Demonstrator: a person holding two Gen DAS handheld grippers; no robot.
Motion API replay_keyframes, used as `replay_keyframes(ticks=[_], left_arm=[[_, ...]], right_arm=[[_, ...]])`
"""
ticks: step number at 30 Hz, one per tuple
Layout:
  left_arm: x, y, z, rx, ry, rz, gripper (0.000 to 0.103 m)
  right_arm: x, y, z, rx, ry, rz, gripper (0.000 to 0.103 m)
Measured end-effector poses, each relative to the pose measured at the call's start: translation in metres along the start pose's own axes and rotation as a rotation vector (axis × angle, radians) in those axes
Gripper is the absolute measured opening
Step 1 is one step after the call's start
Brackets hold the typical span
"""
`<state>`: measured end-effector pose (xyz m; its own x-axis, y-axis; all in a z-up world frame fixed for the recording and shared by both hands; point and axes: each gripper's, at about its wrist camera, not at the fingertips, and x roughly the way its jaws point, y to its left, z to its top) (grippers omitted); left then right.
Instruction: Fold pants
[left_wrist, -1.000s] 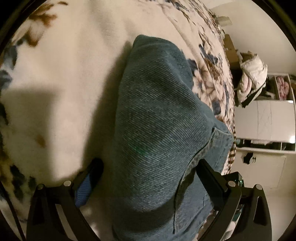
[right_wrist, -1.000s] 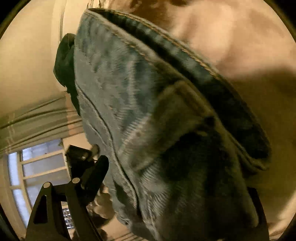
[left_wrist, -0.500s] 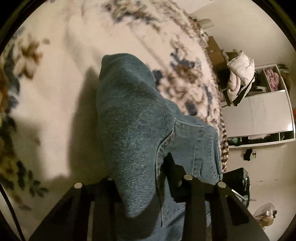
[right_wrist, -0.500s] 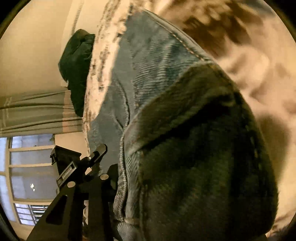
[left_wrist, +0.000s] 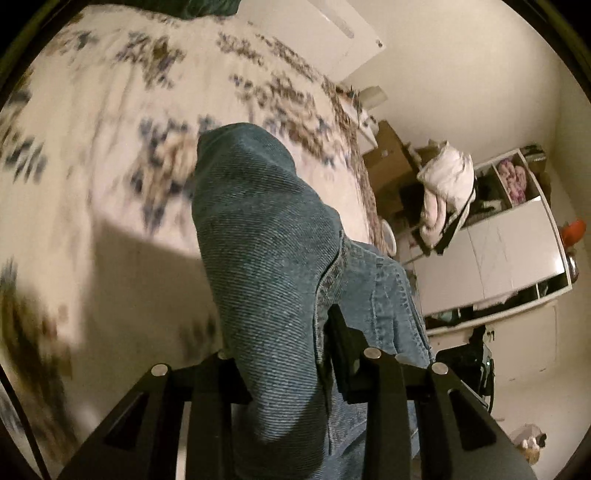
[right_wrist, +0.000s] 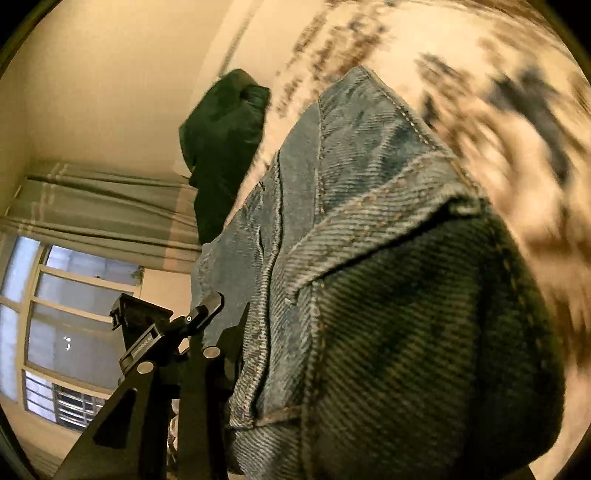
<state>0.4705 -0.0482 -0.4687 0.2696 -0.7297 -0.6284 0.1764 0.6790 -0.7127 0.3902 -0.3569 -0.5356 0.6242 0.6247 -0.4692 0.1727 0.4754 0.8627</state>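
Observation:
The pants are blue denim jeans. In the left wrist view they hang in a thick fold between my fingers, over the floral bedspread. My left gripper is shut on this fold and lifted above the bed. In the right wrist view the jeans fill the middle and right, with seams and a dark inner fold showing. My right gripper is shut on the denim; only its left finger shows, the other is hidden behind the cloth.
A dark green pillow lies at the bed's far end. Curtains and a window stand beyond. White cupboards, cardboard boxes and a pile of pale bedding stand past the bed's right edge.
Both grippers closed on the jeans, from wide open a second ago. Both have since lifted the denim up off the bedspread, so more of the room shows.

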Motion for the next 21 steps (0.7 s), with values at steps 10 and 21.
replay_keyframes(ticks=[10, 21], left_arm=[[0.11, 0.081, 0.141, 0.005, 0.07, 0.064, 0.036], [0.123, 0.103, 0.114, 0.031, 0.11, 0.327, 0.072]], right_arm=[[0.149, -0.047, 0.137, -0.011, -0.013, -0.052, 0.042], [0.17, -0.076, 0.139, -0.032, 0.087, -0.352, 0.095]])
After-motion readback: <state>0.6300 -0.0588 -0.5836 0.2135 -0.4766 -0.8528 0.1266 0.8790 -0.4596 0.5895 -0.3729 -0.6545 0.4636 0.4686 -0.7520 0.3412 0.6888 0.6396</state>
